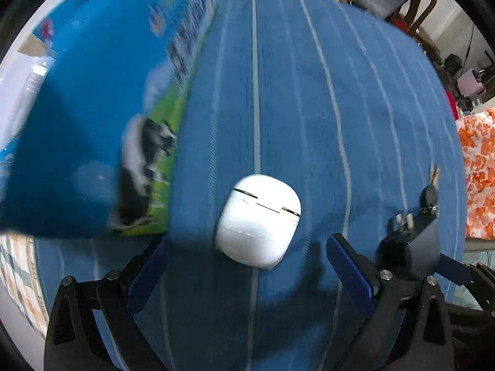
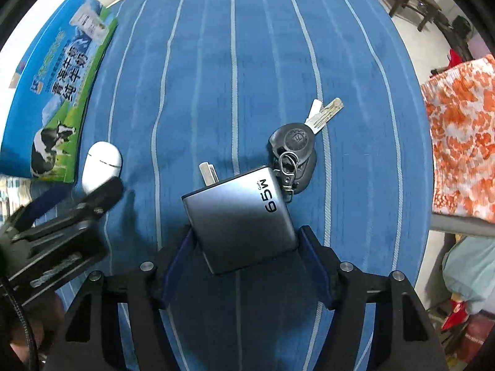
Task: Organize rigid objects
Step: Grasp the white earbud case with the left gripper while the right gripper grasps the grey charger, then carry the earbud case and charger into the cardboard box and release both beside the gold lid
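The grey charger [image 2: 239, 216] marked 65W sits between the jaws of the right gripper [image 2: 247, 244], its blue pads pressed to the block's two lower sides — a grip on the charger, whose prongs [image 2: 208, 171] point away from the jaws, out over the blue striped cloth [image 2: 247, 61] that covers the table. Just beyond the charger's far corner, touching it or nearly so, lies a bunch of keys [image 2: 294, 154] with a dark fob, a ring and clip, and metal blades fanning further out. In the left wrist view the white earbud case [image 1: 258, 221] lies on the cloth between the jaws of the left gripper [image 1: 247, 262], a little ahead of the tips; these jaws stand wide, both blue pads apart from the case, nothing held. To the left of those jaws, beyond the case, lies a blue and green box [image 1: 108, 108] with a cow printed on it — blurred in this view, sharp in the right wrist view, where it lies far to the left. Off to the right of both grippers, past the table's edge, hangs an orange and white patterned fabric [image 2: 461, 142].
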Available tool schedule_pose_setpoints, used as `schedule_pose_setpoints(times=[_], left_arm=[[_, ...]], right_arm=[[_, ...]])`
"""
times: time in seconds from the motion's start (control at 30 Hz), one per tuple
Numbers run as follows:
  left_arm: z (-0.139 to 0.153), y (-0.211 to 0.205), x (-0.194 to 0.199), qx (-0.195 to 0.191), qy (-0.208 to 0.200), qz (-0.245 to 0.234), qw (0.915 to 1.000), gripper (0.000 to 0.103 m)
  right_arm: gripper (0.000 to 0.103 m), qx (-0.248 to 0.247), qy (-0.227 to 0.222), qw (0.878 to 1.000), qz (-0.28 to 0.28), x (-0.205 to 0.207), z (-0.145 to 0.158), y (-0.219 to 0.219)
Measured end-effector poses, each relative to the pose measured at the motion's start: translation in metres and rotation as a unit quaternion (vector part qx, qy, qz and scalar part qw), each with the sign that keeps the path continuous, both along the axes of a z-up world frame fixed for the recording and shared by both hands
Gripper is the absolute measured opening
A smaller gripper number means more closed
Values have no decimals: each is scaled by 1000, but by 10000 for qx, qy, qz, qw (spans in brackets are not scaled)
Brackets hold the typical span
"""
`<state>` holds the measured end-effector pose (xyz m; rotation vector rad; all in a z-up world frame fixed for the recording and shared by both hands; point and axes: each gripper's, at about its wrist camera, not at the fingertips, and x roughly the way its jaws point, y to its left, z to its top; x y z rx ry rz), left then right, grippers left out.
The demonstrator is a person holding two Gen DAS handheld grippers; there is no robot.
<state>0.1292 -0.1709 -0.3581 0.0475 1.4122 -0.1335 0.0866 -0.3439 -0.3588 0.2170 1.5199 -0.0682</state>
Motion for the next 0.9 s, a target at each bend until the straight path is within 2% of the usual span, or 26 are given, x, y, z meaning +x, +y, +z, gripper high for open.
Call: schedule_pose_setpoints(times=[0.07, 0.1, 0.23, 0.27, 0.3, 0.33, 0.37, 0.67, 0.8, 0.9], left_arm=[[-6, -3, 2, 67, 48, -63, 9999, 101], [-7, -3, 3, 83, 42, -82, 9999, 97], [-5, 2, 11, 66, -60, -50, 9999, 84], [-4, 4, 12, 51, -72, -23, 10000, 78], [-2, 5, 12, 58, -115, -29, 9999, 65], [0, 5, 10, 81, -187, -67, 9998, 60], [2, 4, 8, 59, -195, -118, 9997, 50], [4, 8, -34, -82, 138, -382, 9991, 49], [3, 7, -42, 21, 148, -578, 9982, 49], [0, 2, -41, 119, 212, -651, 9976, 50]], right_arm=[[70, -5, 40, 10000, -63, 6, -1, -1], [70, -10, 58, 9999, -84, 17, 0, 2], [70, 3, 70, 9999, -157, 16, 1, 2], [70, 6, 69, 9998, -168, 16, 1, 2], [70, 5, 64, 9998, -179, 17, 2, 2], [70, 1, 67, 9998, -192, 18, 2, 5], [69, -8, 76, 9998, -205, 19, 2, 4], [67, -147, 306, 9992, -190, -9, -1, 7], [67, -147, 369, 9990, -197, -26, 0, 3], [67, -157, 352, 9989, -266, -21, -2, 1]])
